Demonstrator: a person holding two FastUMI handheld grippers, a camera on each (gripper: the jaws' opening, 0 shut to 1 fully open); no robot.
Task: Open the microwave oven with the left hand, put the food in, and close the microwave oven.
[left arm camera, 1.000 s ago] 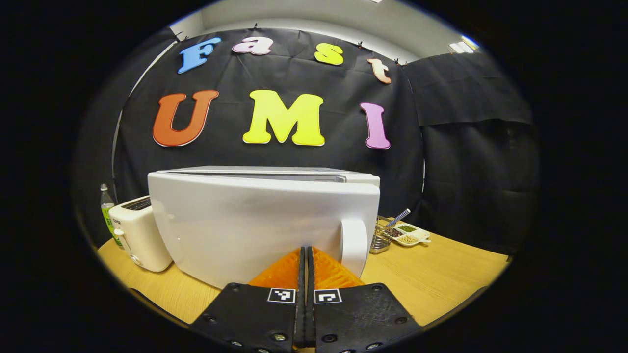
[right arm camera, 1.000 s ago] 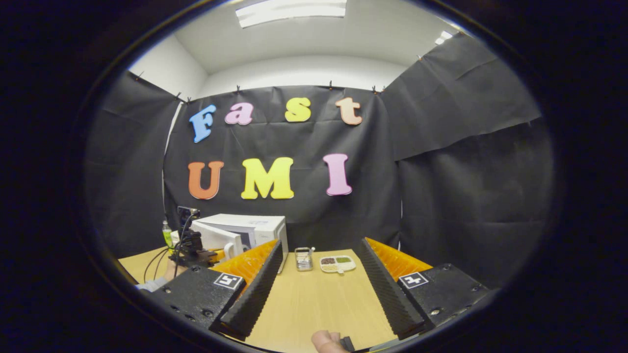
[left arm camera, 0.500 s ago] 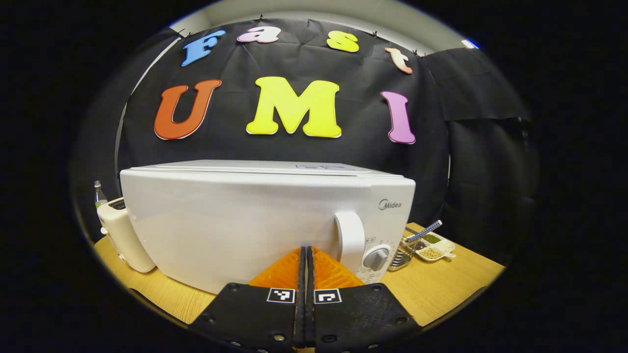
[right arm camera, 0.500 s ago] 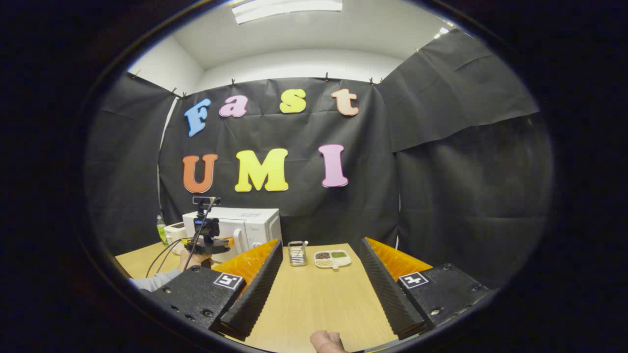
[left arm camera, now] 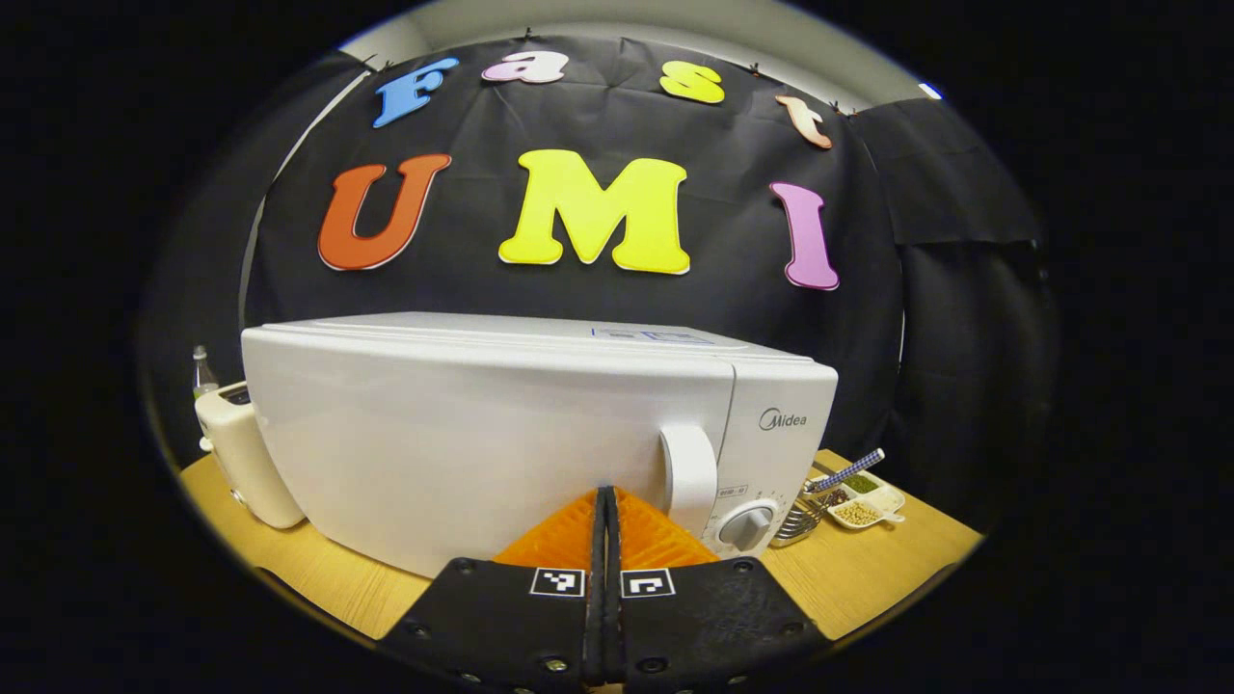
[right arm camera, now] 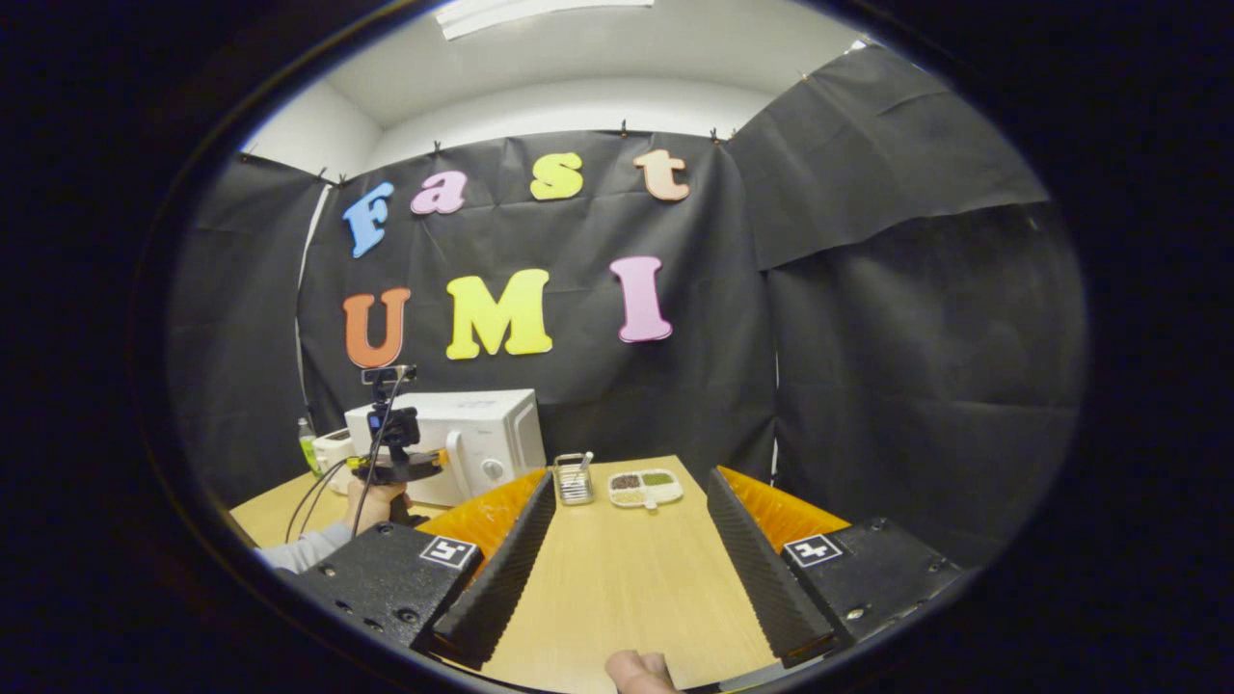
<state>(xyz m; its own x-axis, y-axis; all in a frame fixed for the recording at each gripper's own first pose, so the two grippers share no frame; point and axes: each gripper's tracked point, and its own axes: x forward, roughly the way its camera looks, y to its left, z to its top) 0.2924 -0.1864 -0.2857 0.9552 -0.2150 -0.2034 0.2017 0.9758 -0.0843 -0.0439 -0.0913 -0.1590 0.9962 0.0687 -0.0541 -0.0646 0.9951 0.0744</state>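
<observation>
Microwave oven (left arm camera: 501, 434), "Midea" logo on front; left gripper (left arm camera: 605, 501) pressed together, right gripper (right arm camera: 627, 511) spread.

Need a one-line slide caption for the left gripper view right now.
Left gripper, fingers together, faces the closed white microwave oven near its door handle.

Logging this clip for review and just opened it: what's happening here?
A person holds a gripper in each hand at a wooden table. The left gripper, fingers together, points at the front of a white microwave whose door looks closed, beside the door handle. The right gripper hangs open above bare tabletop, holding nothing.
</observation>
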